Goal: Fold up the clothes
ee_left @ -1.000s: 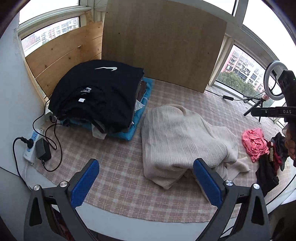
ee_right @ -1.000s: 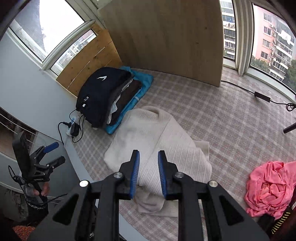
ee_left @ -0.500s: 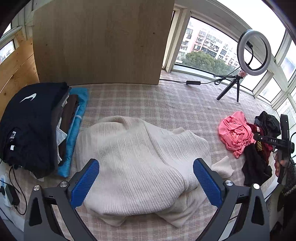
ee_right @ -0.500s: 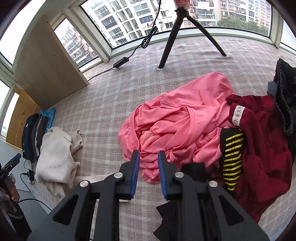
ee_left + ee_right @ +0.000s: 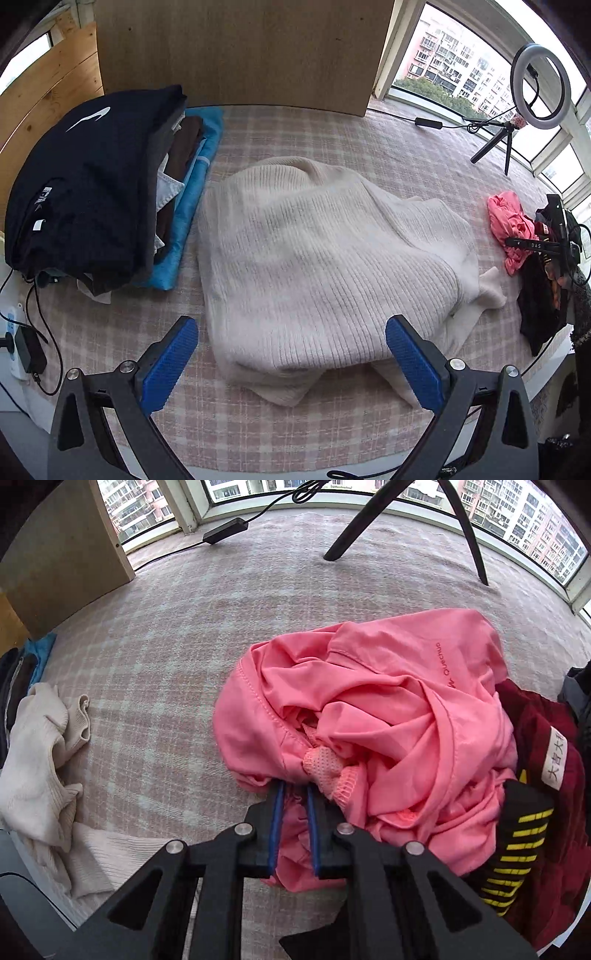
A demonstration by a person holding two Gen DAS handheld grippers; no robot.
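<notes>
Clothes are lying all over the checked pink-and-cream mat [image 5: 332, 144], w/ the cream ribbed sweater [image 5: 325, 258] being the biggest piece: it's sitting mid-mat, roughly folded into a thick bundle, collar pointing toward the wooden board [image 5: 240, 51], one cuff sticking out at its right side and a sleeve trailing under the near edge. In the right wrist view that sweater [image 5: 37, 753] is showing only at the left edge, rumpled. Next in size, the folded stack [image 5: 92, 192] is sitting just left of the sweater, close beside it, w/ a black top bearing a white swoosh on top and a blue piece at the bottom. The pink shirt [image 5: 388, 731] is lying crumpled near the mat's right side, shiny thin fabric w/ visible stitching, small dark lettering and a mesh bit poking out; it's touching the dark red garment [image 5: 546, 775] w/ a white label and the black item w/ yellow stripes [image 5: 517, 849]. Left gripper [image 5: 291, 354] is hovering w/ its blue pads wide apart, straddling the sweater's near edge, not gripping anything. Right gripper [image 5: 294, 797] is pinching the pink shirt's near edge, fabric bunching between the nearly closed blue pads. A ring light on a tripod [image 5: 535, 85] is standing at the far right by the windows.
</notes>
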